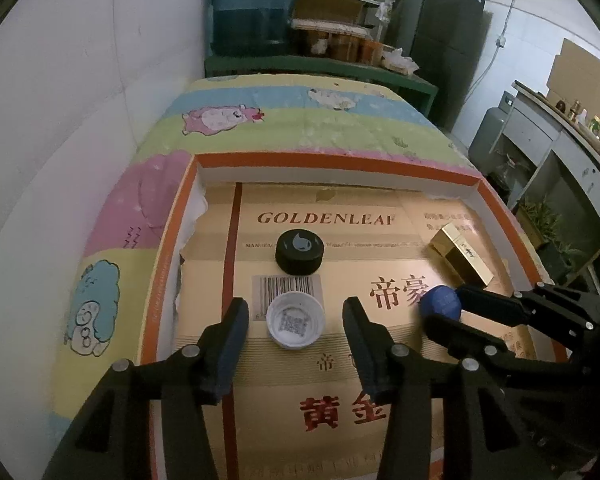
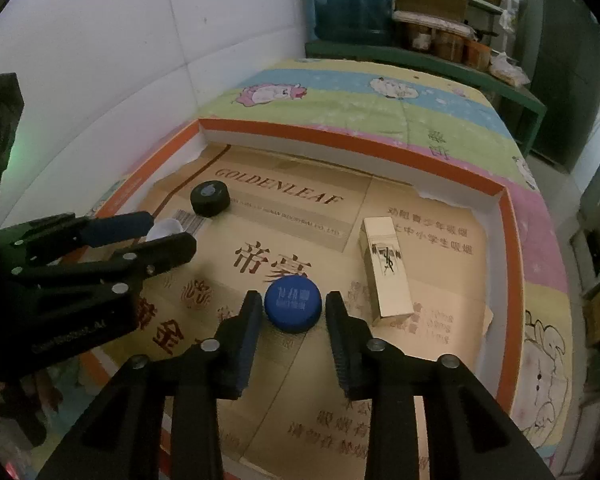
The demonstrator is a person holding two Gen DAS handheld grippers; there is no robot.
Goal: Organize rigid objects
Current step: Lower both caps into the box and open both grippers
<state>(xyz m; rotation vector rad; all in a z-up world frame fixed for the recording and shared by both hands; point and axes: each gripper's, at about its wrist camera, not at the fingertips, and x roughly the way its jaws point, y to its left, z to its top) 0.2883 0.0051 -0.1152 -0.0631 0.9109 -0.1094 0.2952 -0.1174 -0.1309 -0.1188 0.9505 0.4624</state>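
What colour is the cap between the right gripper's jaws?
Blue, with pale printing on top: the cap shows best in the right wrist view.

1. Bed (image 1: 340,128): covered with a pastel striped quilt printed with cartoon sheep; stands against a white wall.
2. Shallow tray-like box (image 1: 332,162): orange rim, white inner walls; lies directly on the quilt.
3. Flattened gold carton sheet (image 1: 340,360): lines the box floor, printed "GOLDENLEAF" with red Chinese characters and a barcode.

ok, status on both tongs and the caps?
Left tongs open around white cap. Right tongs open around blue cap. Black cap, gold box clear.
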